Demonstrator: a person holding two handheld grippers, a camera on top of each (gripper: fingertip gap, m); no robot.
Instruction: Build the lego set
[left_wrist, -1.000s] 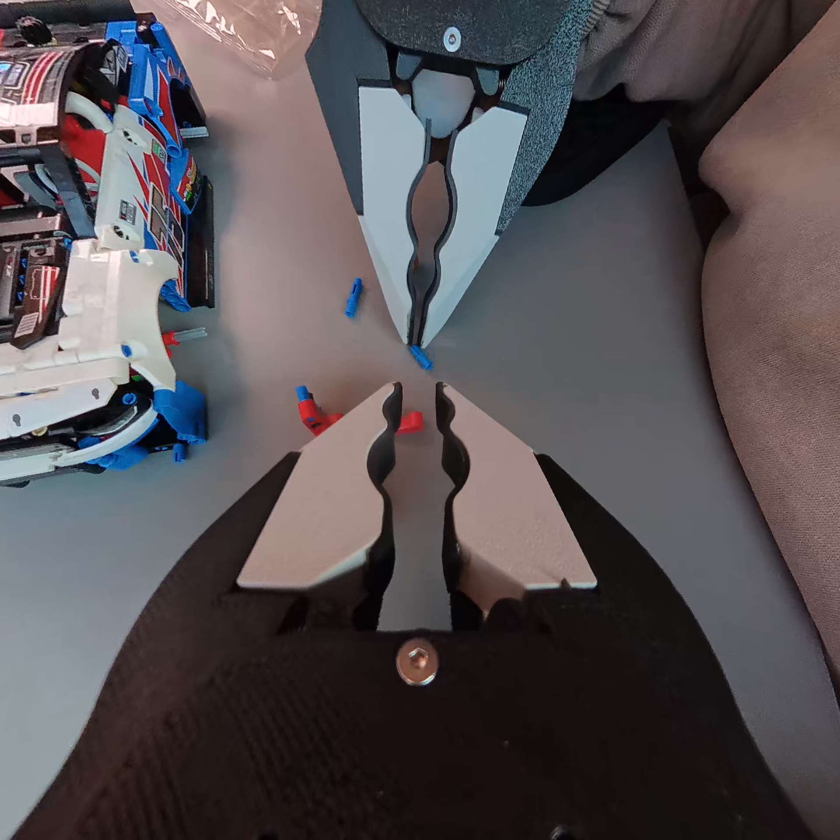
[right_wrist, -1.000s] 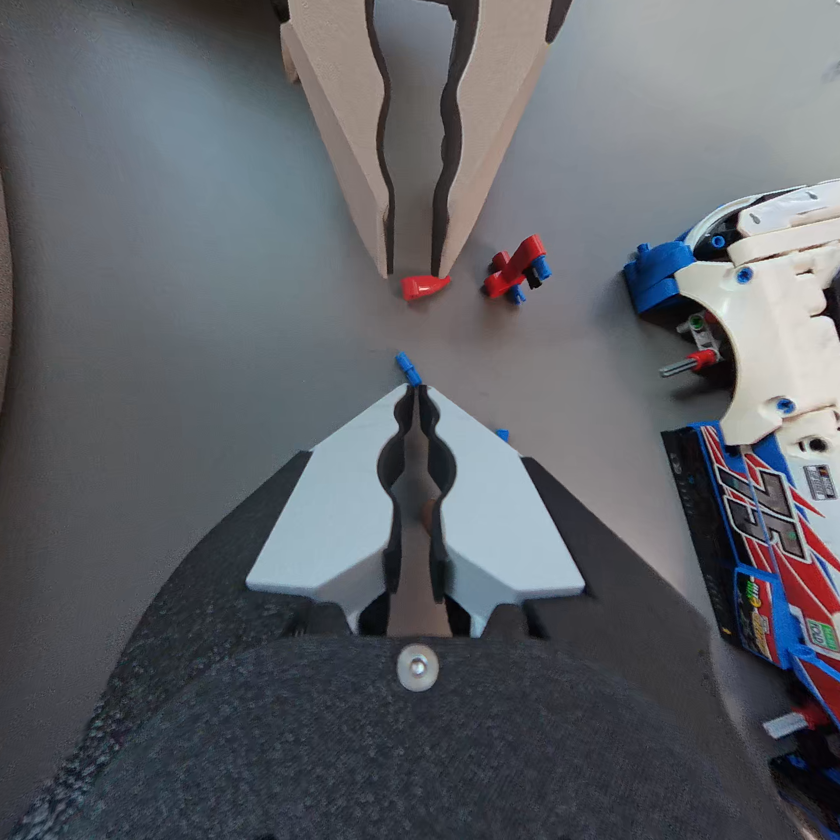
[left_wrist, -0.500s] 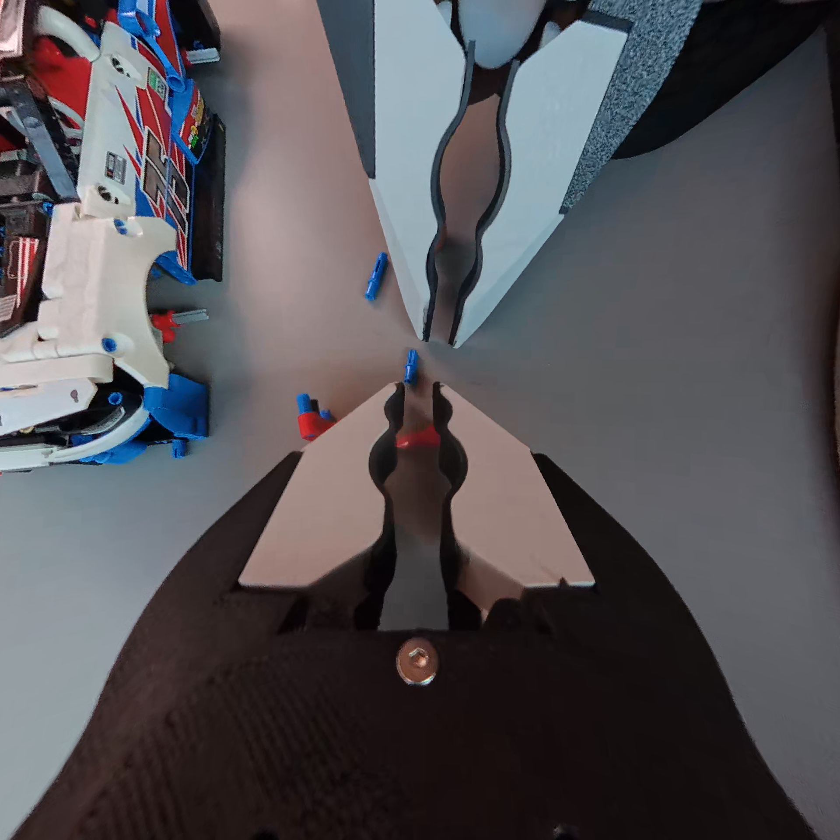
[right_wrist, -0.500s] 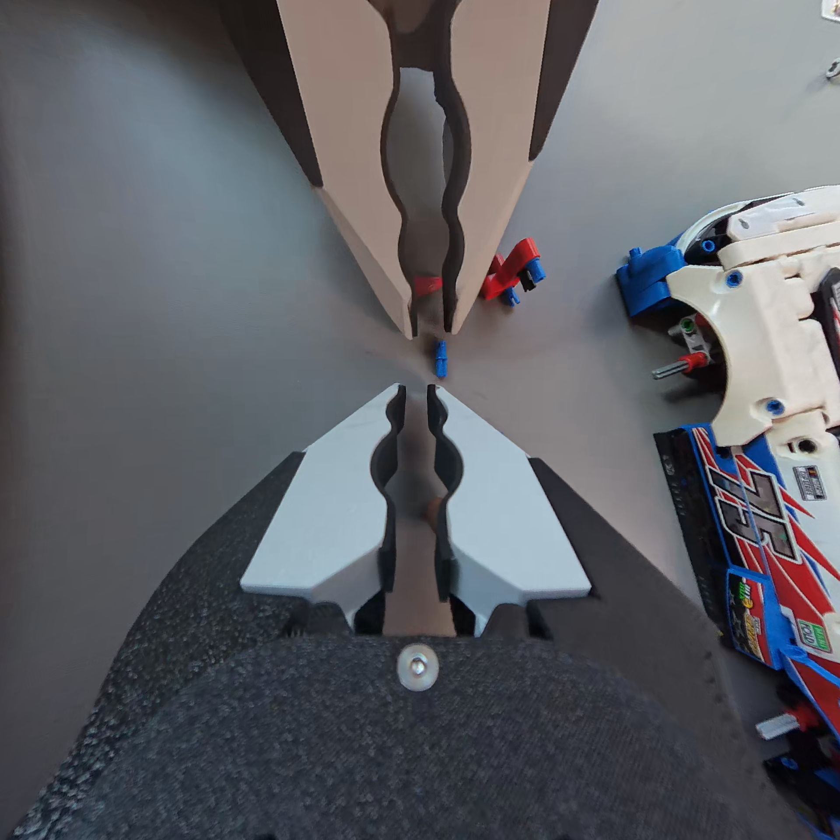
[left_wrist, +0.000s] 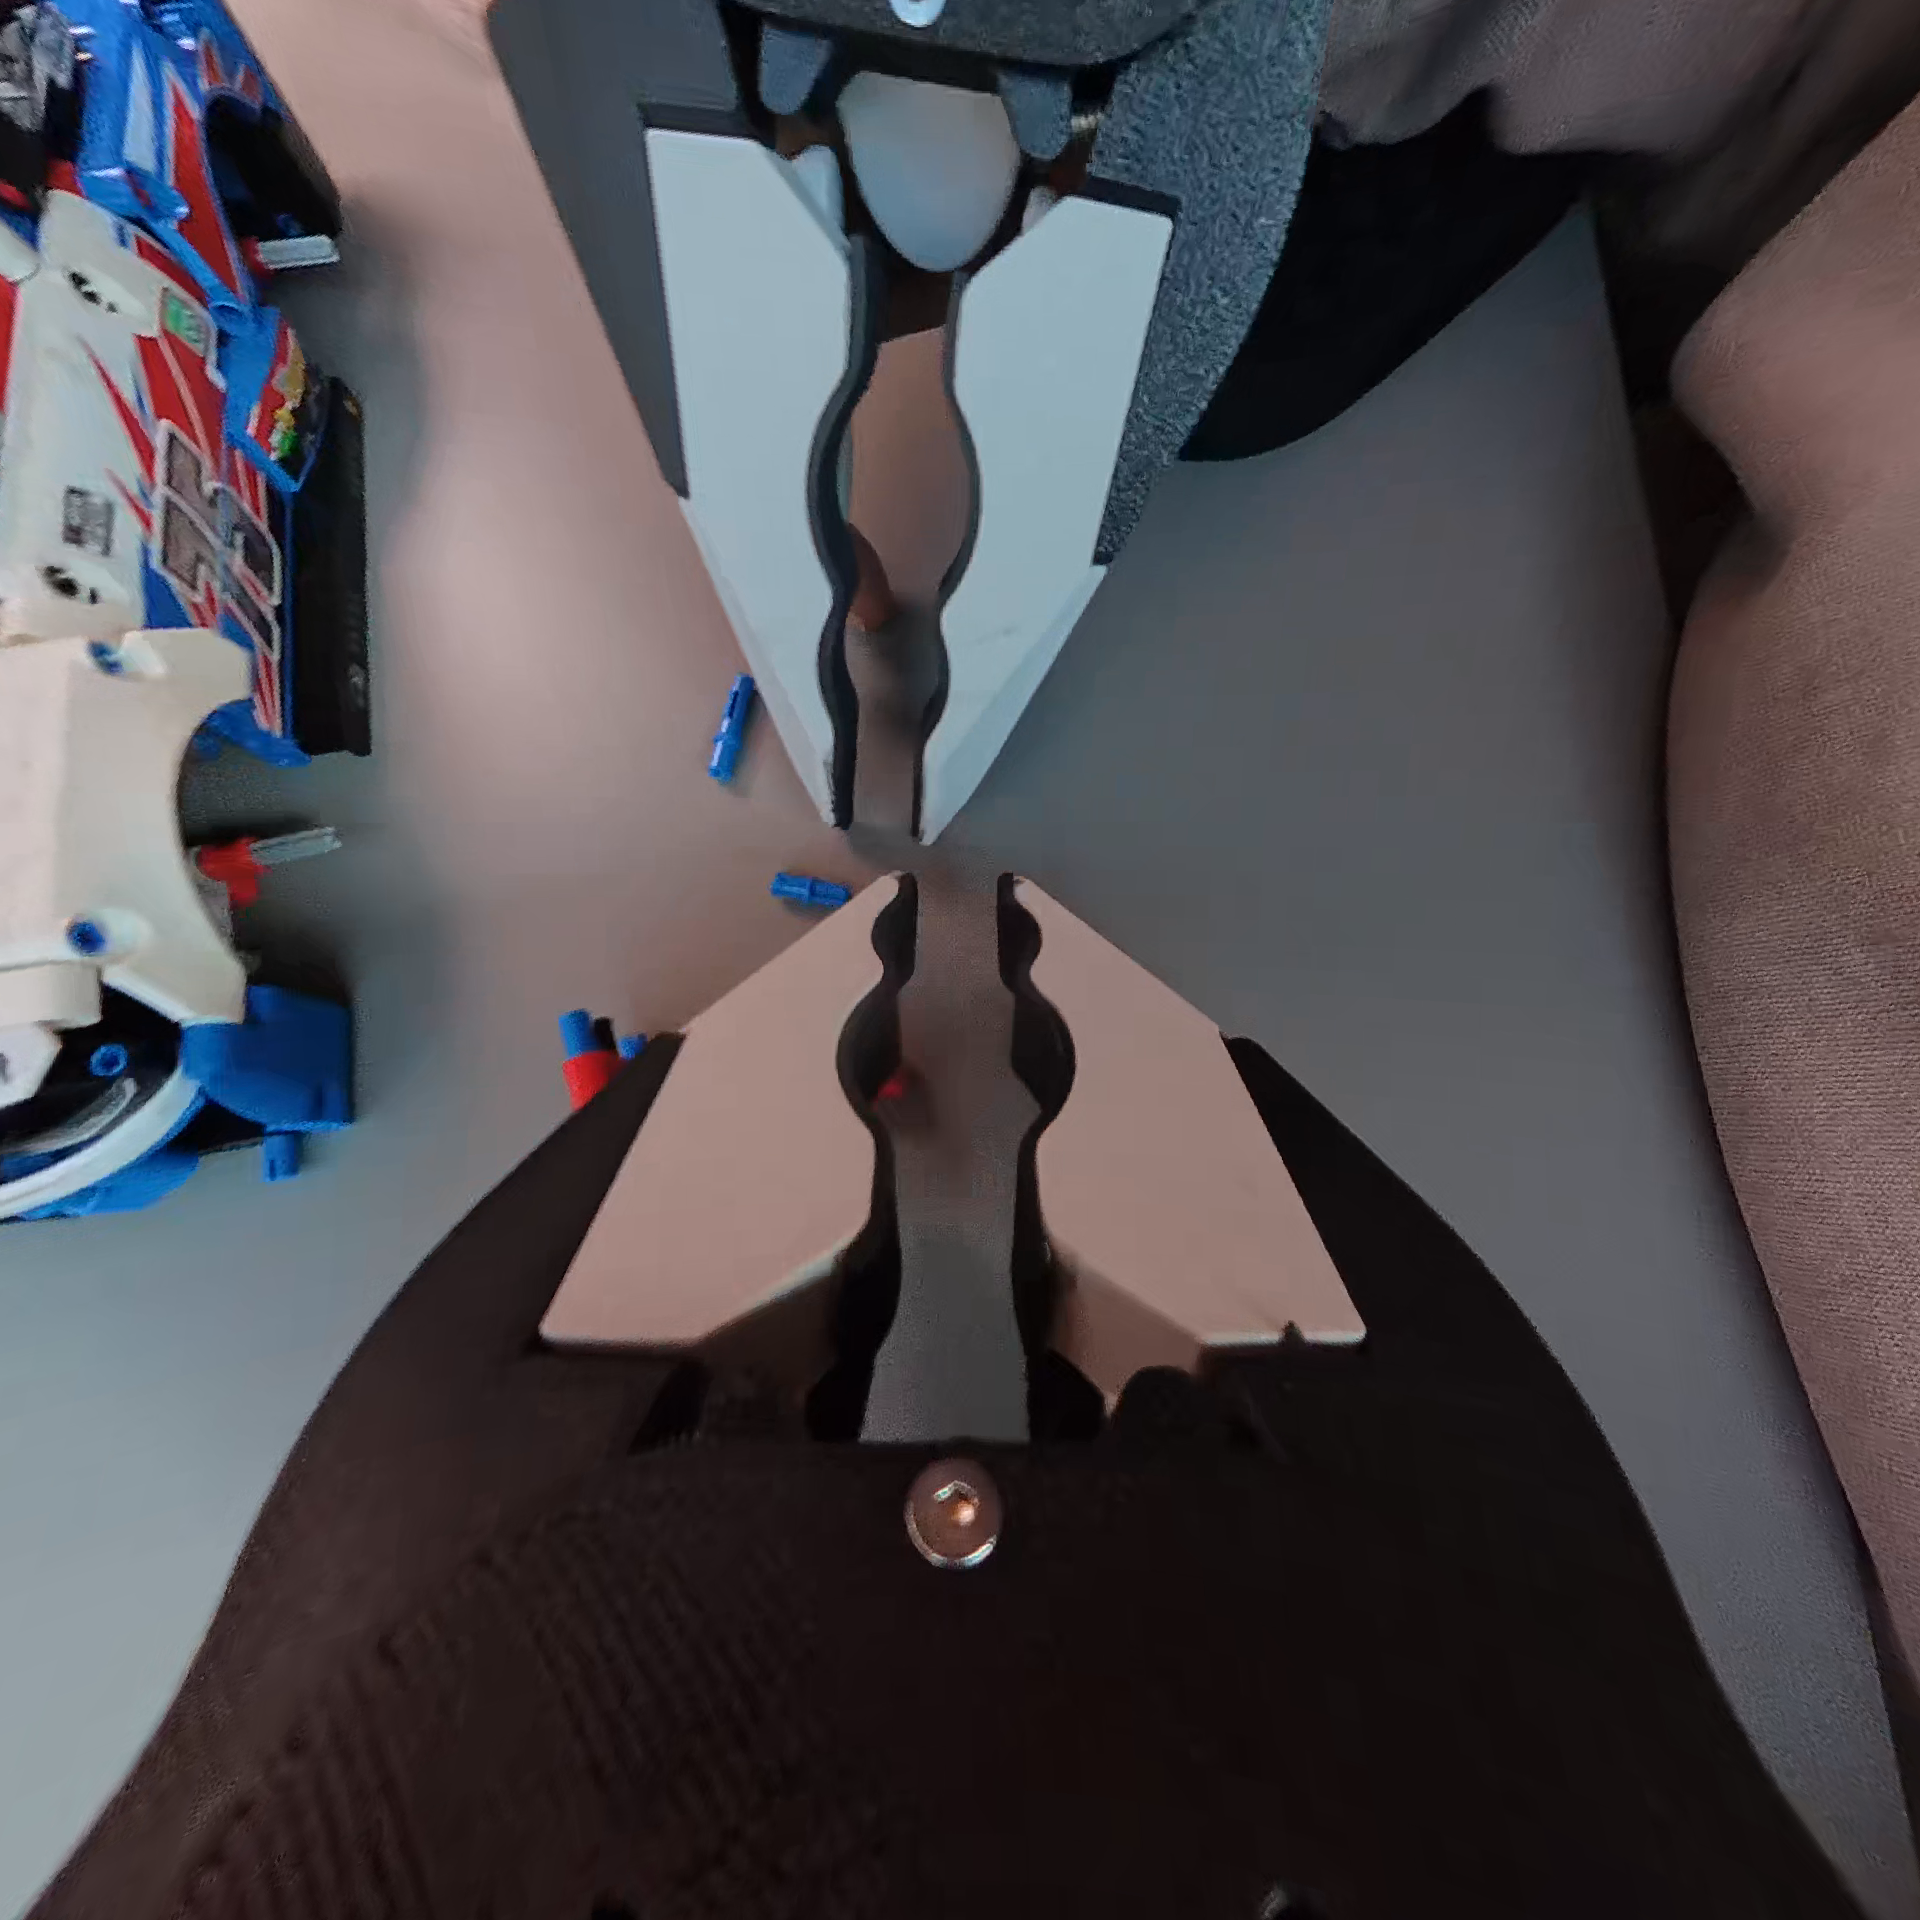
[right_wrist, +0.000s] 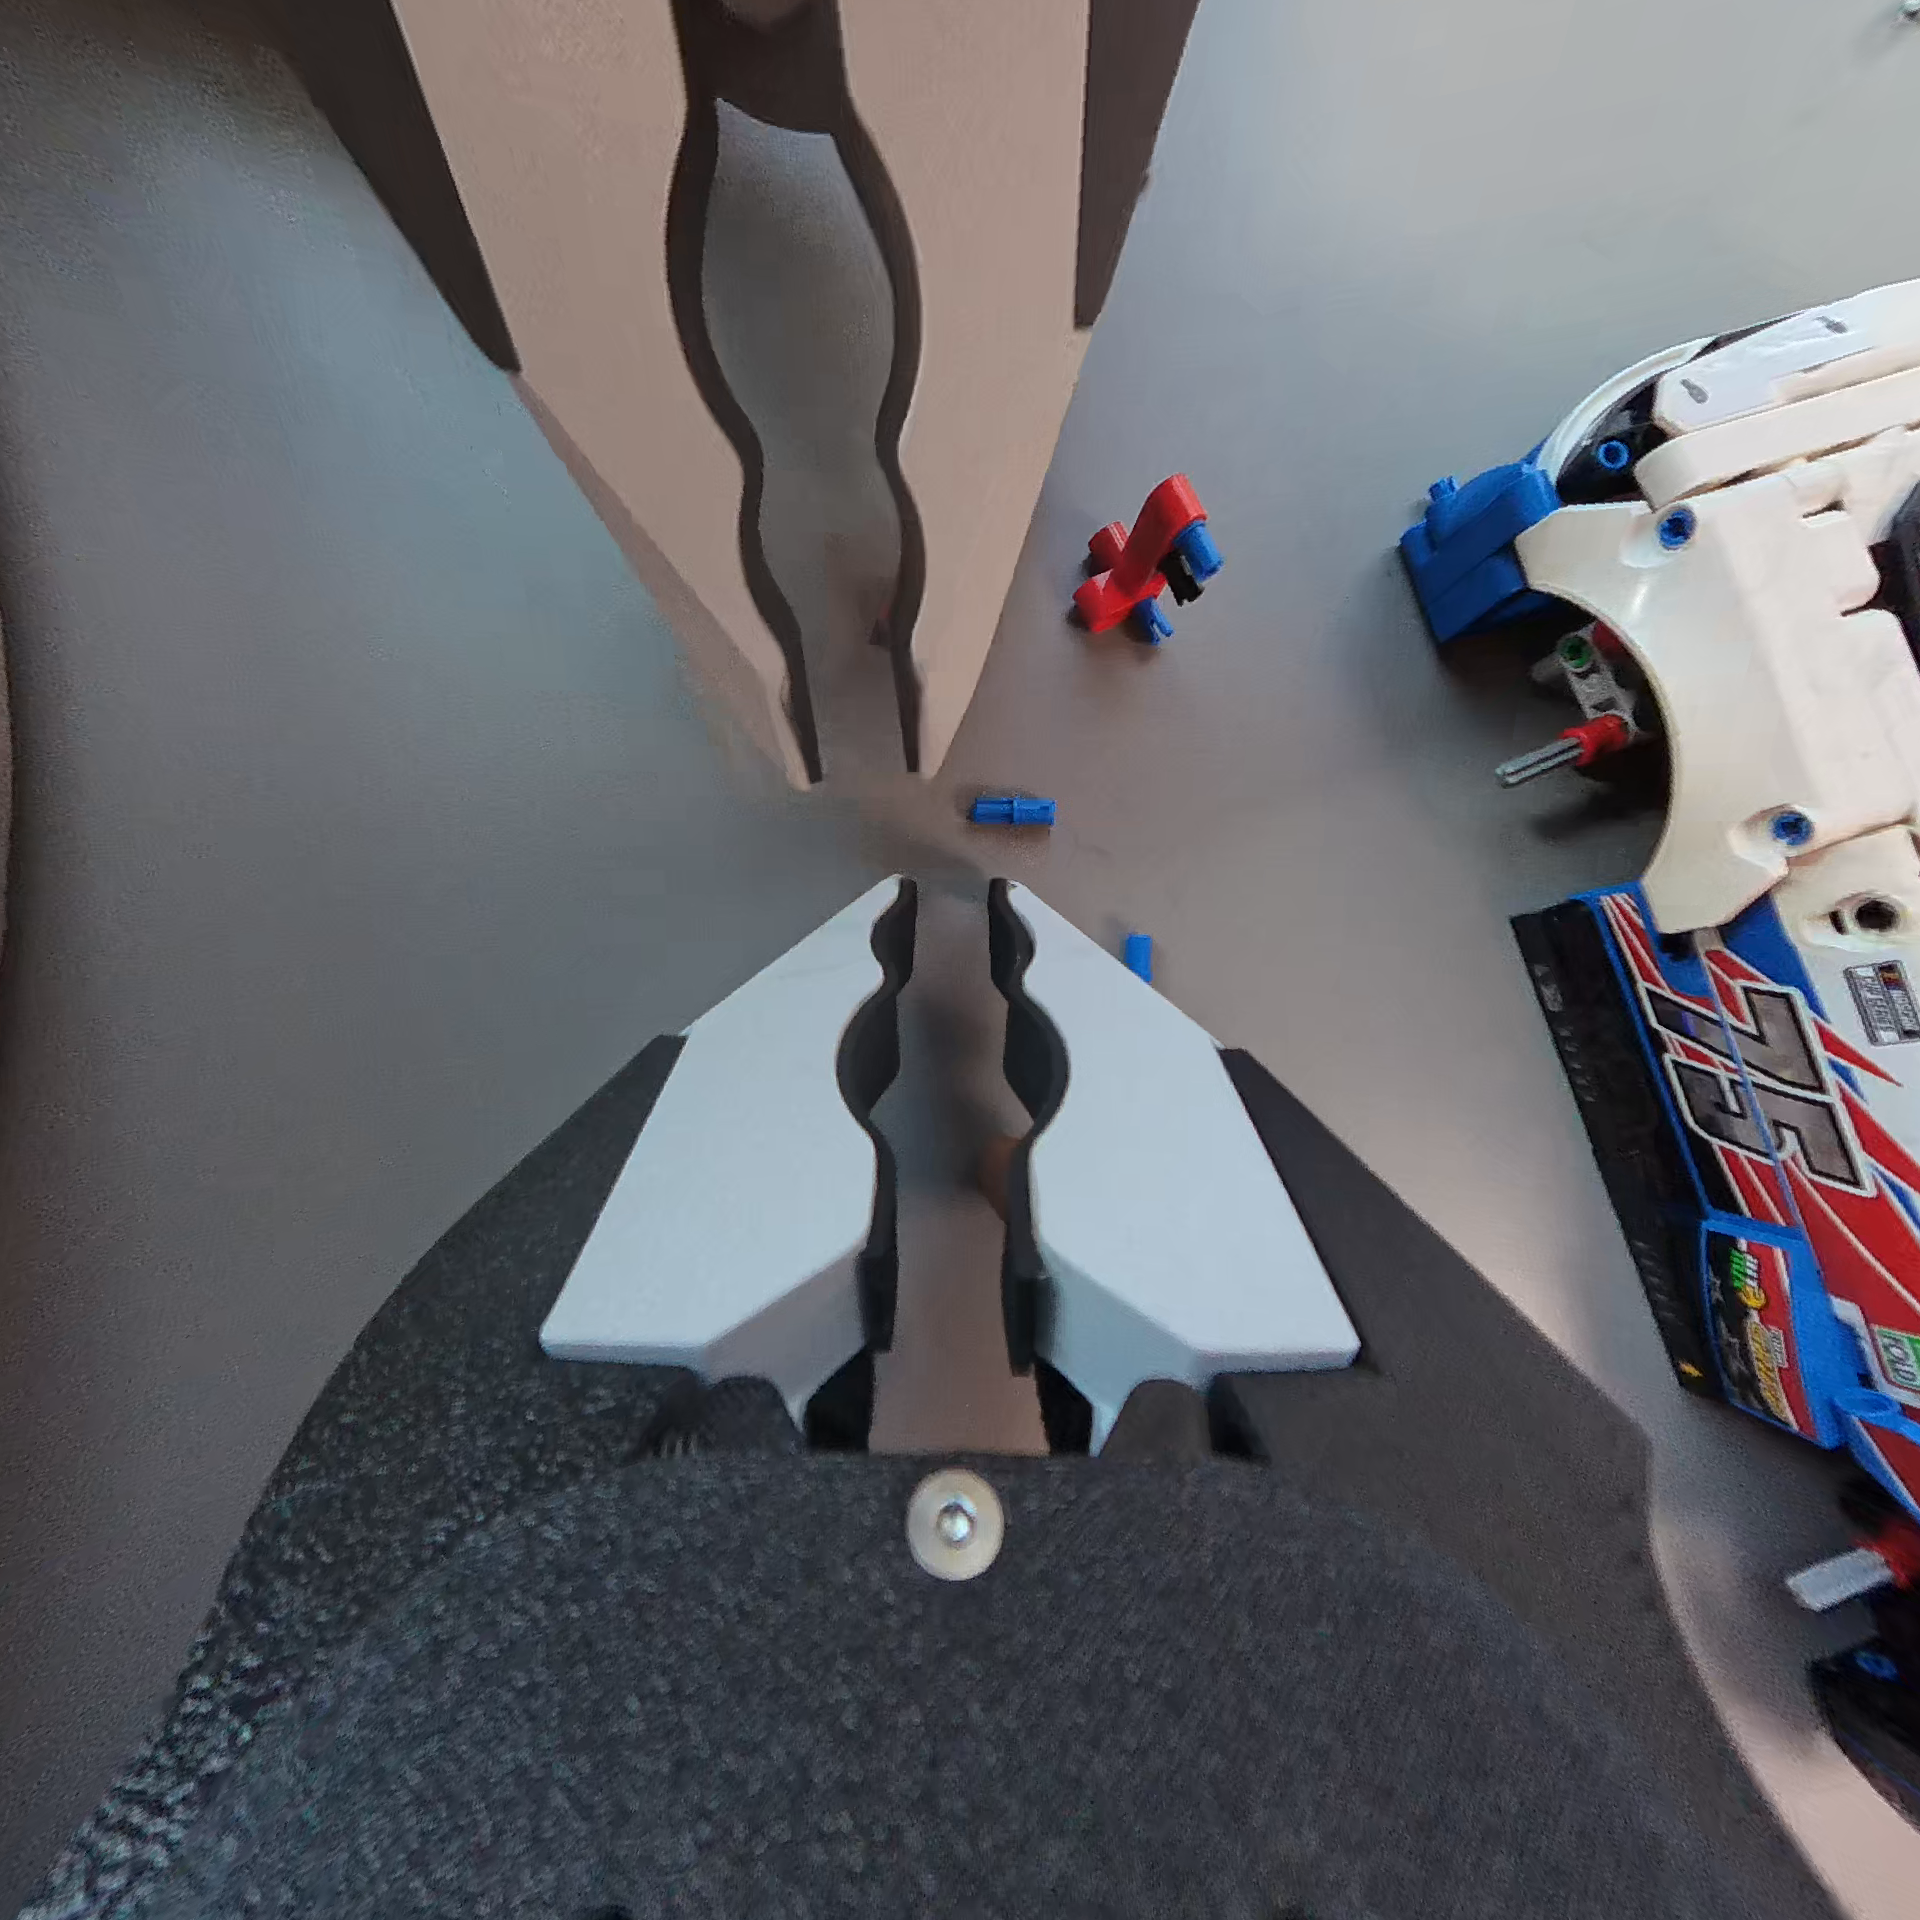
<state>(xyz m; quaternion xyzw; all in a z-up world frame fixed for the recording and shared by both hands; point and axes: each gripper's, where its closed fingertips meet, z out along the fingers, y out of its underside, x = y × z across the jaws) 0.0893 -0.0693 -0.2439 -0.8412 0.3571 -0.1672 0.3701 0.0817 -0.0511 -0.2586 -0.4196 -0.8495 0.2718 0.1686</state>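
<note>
My left gripper (left_wrist: 956, 881) is open, its tan fingers pointing at my right gripper (right_wrist: 951, 883), which is also open and empty. The two pairs of tips almost meet; the right gripper (left_wrist: 883, 831) faces me in the left wrist view. A small red piece (left_wrist: 891, 1089) shows deep in the gap between my left fingers, against the left one; whether it is gripped is unclear. A blue pin (right_wrist: 1013, 810) lies on the grey table just beside the tips and also shows in the left wrist view (left_wrist: 808, 890).
The partly built white, blue and red lego car (right_wrist: 1714, 831) stands at the side (left_wrist: 104, 727). A small red-and-blue assembly (right_wrist: 1143, 566) and a second blue pin (left_wrist: 730, 727) lie loose on the table. Brown fabric (left_wrist: 1787, 935) borders the table. My left and right fingertips are right by each other.
My right gripper opened and let go of the blue pin, which now lies sideways on the table. My left gripper moved forward over the red piece, which now sits deeper between its fingers.
</note>
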